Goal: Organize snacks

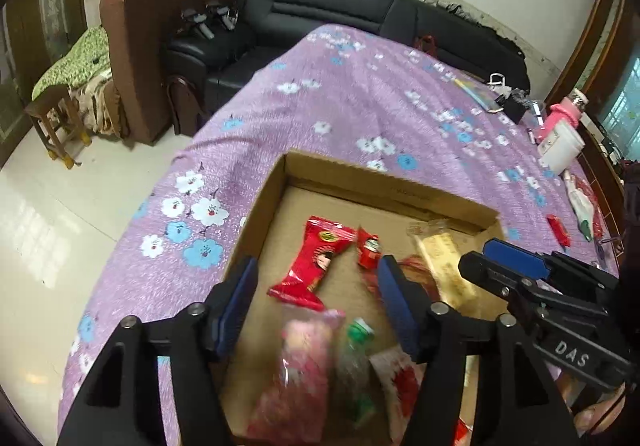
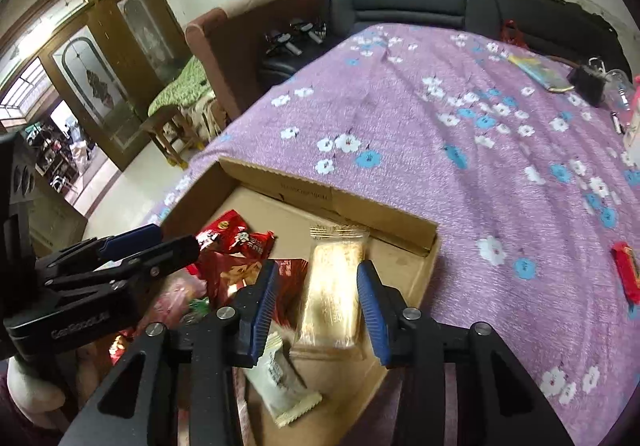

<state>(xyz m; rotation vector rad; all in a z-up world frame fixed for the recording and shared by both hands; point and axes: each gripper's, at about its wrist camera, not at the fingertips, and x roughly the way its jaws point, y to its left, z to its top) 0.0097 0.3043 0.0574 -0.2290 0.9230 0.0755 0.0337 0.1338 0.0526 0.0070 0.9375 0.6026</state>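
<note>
Both tongs, left (image 1: 316, 306) and right (image 2: 318, 306), hang open and empty over the cardboard box (image 2: 416, 278), where a light, crinkly, slippery gold wafer packet (image 2: 334, 294) looks best pinched across its middle.

**Two wrist cameras over one cardboard box**

The left wrist camera sits close above the near left part of the cardboard box (image 1: 276, 190), looking forward along its tongs (image 1: 316, 310) toward the black sofa (image 1: 332, 10). The right wrist camera hangs close over the box's (image 2: 344, 202) near right part, facing the same sofa (image 2: 404, 2). Both views share the box, the purple floral cloth (image 1: 360, 102) beyond it, and each other's tongs.
</note>
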